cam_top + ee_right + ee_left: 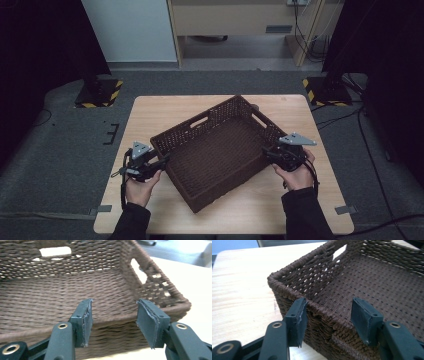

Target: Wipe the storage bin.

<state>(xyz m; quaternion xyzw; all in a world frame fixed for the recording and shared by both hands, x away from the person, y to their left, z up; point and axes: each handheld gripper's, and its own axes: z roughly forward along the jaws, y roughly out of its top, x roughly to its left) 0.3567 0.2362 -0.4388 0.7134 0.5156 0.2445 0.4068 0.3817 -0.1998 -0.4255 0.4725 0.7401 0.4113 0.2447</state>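
a dark brown woven basket (215, 150) sits on the light wooden table (150, 115), roughly at its middle and turned askew to the table's edges. it is a shallow rectangular tray with slot handles cut into its walls, standing upright with its open side up. its long axis runs diagonally, from the near part of the table toward the far right corner, so that one corner points at the near edge and the opposite one at the far edge. in the high view the left gripper (162, 161) is at the basket's left-hand corner, toward the table's left edge, and the right gripper (267, 151) is at the opposite corner, toward the right edge, each held in a hand coming up from the near side. in the left gripper view the left gripper's (327, 315) jaws stand spread wide, one outside the woven wall and one over the inside, with the rim between them and no pad visibly pressing on it. in the right gripper view the right gripper's (113, 317) jaws are likewise spread, just in front of the near wall's rim, not pinching it. the basket holds nothing inside.
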